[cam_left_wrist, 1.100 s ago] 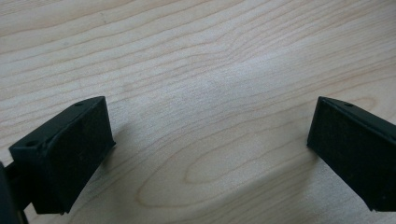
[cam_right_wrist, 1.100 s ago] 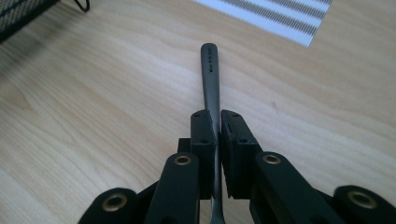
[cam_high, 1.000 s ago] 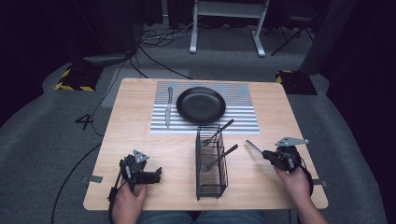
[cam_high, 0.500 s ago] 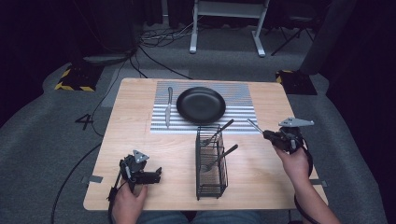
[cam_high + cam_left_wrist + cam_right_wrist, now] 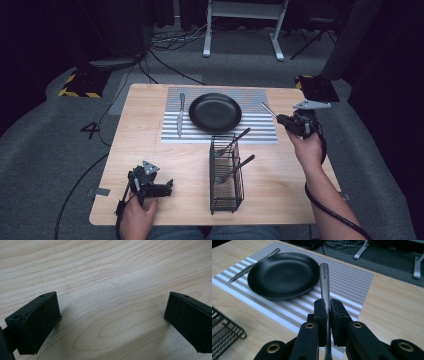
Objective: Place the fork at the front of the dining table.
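A black plate (image 5: 215,112) sits on a placemat (image 5: 260,131) striped grey and white, on a pale wood-grain surface (image 5: 150,145). The knife (image 5: 180,114) and the held utensil (image 5: 324,280) are silver; the wire basket (image 5: 226,180) is black, as is the right tool (image 5: 326,311).

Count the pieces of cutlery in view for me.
4: a knife on the placemat left of the plate, two pieces in the wire caddy, one in the right gripper. More may hide in the caddy.

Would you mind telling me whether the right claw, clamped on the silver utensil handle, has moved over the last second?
Yes. The right claw has travelled away from the black wire caddy, up the high view, to beside the striped placemat.
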